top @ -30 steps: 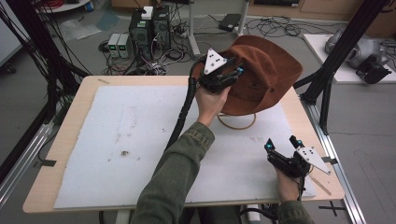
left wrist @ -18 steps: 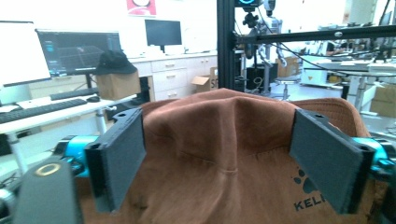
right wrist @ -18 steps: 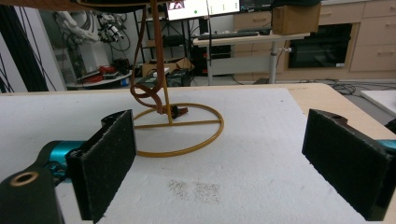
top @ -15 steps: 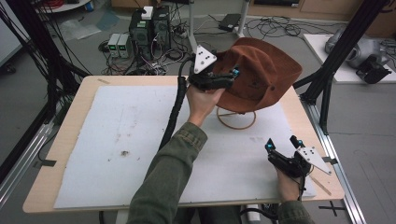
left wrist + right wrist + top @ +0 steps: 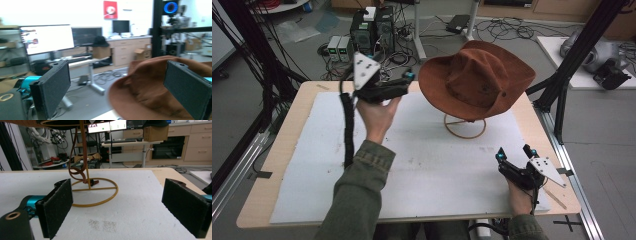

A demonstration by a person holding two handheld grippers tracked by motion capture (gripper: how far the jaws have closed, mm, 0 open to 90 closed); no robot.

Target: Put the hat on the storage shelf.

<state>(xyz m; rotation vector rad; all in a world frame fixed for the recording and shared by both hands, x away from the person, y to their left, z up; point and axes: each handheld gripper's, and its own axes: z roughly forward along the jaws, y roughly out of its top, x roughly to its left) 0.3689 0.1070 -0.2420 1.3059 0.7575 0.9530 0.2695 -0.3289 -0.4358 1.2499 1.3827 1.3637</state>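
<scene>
A brown brimmed hat (image 5: pixel 477 80) sits tilted on a yellow wire stand (image 5: pixel 464 127) at the back right of the table. My left gripper (image 5: pixel 408 80) hovers just left of the brim, apart from it. Its jaws have just been opening and stand open with nothing between them. In the left gripper view the hat (image 5: pixel 150 95) lies beyond the wide black pads (image 5: pixel 53 87). My right gripper (image 5: pixel 514 153) rests open near the front right edge. Ahead of its open jaws, the right gripper view has the stand's ring (image 5: pixel 95 192) and a brown strap (image 5: pixel 75 170) hanging down.
A white foam sheet (image 5: pixel 422 165) covers the wooden table (image 5: pixel 287 150). Black frame posts (image 5: pixel 562 85) rise at the table's right and left sides. Computer boxes and cables (image 5: pixel 367 35) lie on the floor behind the table.
My left gripper let go of the hat's brim, opened and moved left, away from the hat. The hat now rests on the stand by itself. The right gripper has not moved.
</scene>
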